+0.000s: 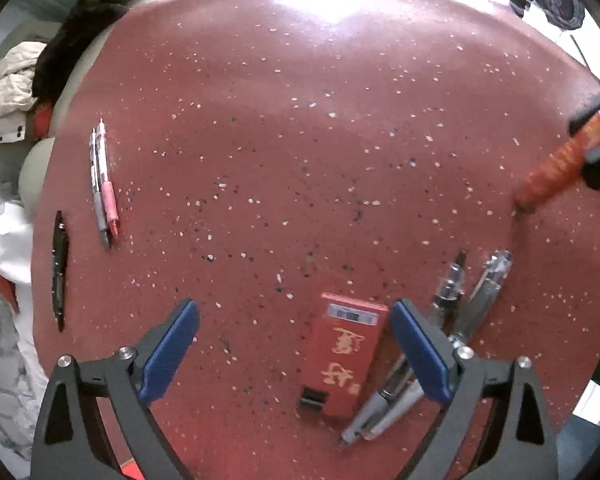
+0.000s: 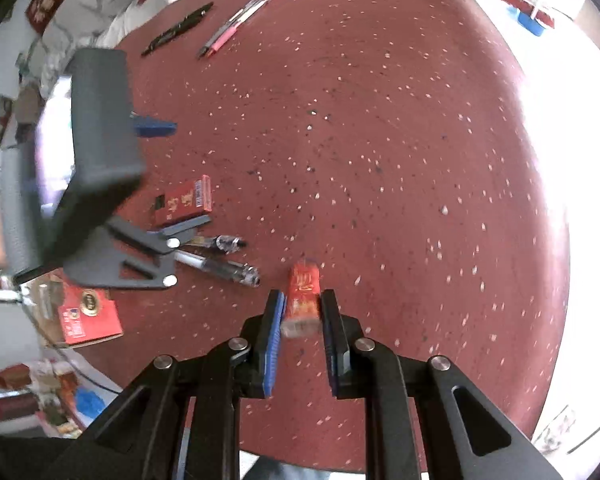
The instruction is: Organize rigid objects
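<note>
My left gripper is open above the red speckled round table. A red box with gold characters lies flat between its blue pads, nearer the right pad. Two clear and grey pens lie just right of that pad. My right gripper is shut on a second red box and holds it over the table; it also shows at the right edge of the left wrist view. The flat box and the left gripper show in the right wrist view.
A pink pen and a grey pen lie side by side at the table's left, with a black pen nearer the edge. Jackets and cushions lie beyond the left edge. A red carton sits off the table.
</note>
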`<action>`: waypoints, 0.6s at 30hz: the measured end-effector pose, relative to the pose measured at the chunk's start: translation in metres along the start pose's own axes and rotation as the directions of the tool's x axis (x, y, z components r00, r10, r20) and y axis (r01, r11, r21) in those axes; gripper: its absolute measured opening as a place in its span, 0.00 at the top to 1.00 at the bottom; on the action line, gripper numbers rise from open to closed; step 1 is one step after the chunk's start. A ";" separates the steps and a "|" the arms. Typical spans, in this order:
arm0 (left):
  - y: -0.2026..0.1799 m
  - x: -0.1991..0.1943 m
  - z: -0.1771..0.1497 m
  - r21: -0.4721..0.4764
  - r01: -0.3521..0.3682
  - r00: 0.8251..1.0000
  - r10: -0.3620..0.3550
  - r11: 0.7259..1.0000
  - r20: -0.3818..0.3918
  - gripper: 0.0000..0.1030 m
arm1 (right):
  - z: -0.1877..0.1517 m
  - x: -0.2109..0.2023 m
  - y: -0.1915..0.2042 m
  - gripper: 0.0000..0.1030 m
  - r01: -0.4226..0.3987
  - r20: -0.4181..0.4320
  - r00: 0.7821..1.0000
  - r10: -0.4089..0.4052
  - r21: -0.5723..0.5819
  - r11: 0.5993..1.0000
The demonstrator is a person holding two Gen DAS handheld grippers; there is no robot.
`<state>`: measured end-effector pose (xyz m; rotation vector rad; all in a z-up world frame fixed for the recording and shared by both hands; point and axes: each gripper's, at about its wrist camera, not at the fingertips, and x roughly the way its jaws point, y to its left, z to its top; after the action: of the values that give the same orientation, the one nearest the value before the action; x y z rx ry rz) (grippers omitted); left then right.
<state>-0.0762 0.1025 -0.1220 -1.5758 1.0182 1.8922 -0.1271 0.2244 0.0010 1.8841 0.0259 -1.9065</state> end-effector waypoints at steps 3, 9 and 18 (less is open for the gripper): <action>0.014 0.006 -0.004 -0.085 0.056 0.998 -0.056 0.995 -0.006 0.00 | -0.039 0.000 -0.012 0.81 -0.029 0.010 1.000 0.029 0.026 0.999; 0.023 0.002 -0.018 -0.186 0.213 0.977 -0.213 0.959 0.019 0.43 | -0.059 0.017 -0.029 0.81 -0.040 0.004 0.999 0.039 0.056 0.998; 0.014 -0.002 -0.032 -0.229 0.079 0.995 -0.061 0.970 0.082 0.22 | -0.043 0.111 -0.012 0.80 0.032 -0.067 0.997 -0.027 0.076 0.997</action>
<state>-0.0665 0.0685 -0.1187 -1.6312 0.7209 2.0647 -0.0857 0.2154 -0.1114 2.0079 0.0012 -1.8887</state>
